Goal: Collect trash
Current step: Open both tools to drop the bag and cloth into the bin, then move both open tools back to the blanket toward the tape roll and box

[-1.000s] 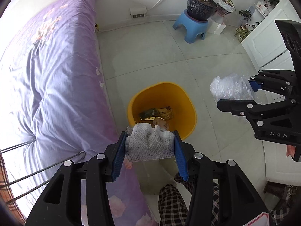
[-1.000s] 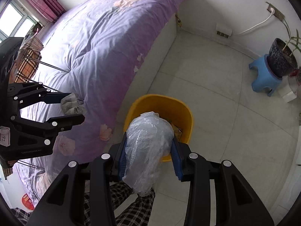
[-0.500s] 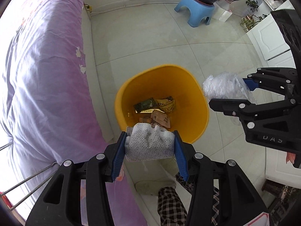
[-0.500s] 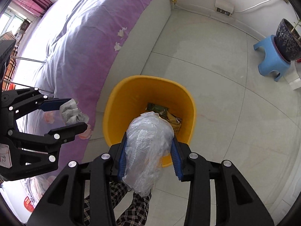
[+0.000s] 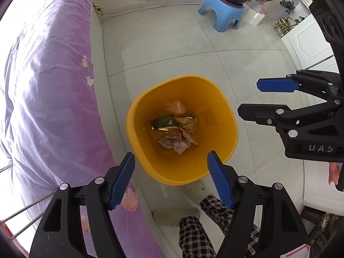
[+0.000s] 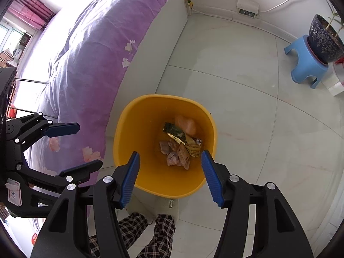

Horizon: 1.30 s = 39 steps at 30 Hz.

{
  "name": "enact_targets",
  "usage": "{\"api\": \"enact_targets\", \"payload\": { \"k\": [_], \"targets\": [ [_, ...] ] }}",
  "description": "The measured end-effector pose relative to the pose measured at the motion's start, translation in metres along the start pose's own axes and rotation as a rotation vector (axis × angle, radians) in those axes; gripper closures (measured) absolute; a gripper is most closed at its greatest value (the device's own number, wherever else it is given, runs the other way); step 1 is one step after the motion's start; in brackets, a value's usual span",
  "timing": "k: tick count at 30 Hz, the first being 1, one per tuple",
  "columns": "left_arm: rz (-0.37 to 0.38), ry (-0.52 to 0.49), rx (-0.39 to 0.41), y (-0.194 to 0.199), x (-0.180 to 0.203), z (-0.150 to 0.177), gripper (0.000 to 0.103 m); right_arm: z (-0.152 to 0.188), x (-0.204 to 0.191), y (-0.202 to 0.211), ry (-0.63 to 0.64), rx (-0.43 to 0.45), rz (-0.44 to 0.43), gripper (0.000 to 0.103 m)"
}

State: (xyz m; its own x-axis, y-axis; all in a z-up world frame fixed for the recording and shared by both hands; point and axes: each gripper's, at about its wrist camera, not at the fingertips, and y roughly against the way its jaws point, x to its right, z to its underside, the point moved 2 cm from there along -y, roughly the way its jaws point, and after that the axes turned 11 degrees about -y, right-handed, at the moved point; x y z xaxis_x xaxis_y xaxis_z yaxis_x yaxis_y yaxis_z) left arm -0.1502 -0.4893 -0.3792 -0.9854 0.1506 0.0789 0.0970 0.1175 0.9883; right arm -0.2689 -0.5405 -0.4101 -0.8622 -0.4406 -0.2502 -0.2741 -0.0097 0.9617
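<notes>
Both grippers, left (image 5: 171, 167) and right (image 6: 169, 167), hang over the yellow bin (image 5: 225, 144) at the middle of the frame, jaws spread wide and empty. The trash (image 5: 175, 133) lies at the bottom. Lift both straight up so the bin stays standing.

yellow bin (image 5: 228, 129), purple floral bedspread (image 5: 47, 86), blue stool (image 5: 221, 15).

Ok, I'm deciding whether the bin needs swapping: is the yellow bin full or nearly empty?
Nearly empty. The yellow bin stands upright on the floor with only some wrappers and crumpled scraps on its bottom; its inner walls show bare above them.
</notes>
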Motion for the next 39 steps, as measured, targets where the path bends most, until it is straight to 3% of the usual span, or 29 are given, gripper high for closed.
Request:
{"api": "enact_targets", "payload": {
  "k": [11, 23, 31, 39],
  "targets": [
    [-0.021, 0.018, 0.058, 0.047, 0.002, 0.004, 0.033, 0.007, -0.010, 0.047, 0.009, 0.052, -0.003, 0.043],
    [-0.077, 0.052, 0.207, 0.150, 0.012, 0.023, 0.033, 0.021, -0.042, 0.148, 0.099, 0.185, -0.033, 0.043],
    [-0.126, 0.173, 0.289, 0.204, 0.007, 0.050, 0.033, 0.027, -0.090, 0.206, 0.266, 0.238, -0.072, 0.043],
    [-0.216, 0.345, 0.347, 0.251, -0.008, 0.102, 0.033, 0.043, -0.158, 0.245, 0.473, 0.276, -0.159, 0.043]
  ]
}}
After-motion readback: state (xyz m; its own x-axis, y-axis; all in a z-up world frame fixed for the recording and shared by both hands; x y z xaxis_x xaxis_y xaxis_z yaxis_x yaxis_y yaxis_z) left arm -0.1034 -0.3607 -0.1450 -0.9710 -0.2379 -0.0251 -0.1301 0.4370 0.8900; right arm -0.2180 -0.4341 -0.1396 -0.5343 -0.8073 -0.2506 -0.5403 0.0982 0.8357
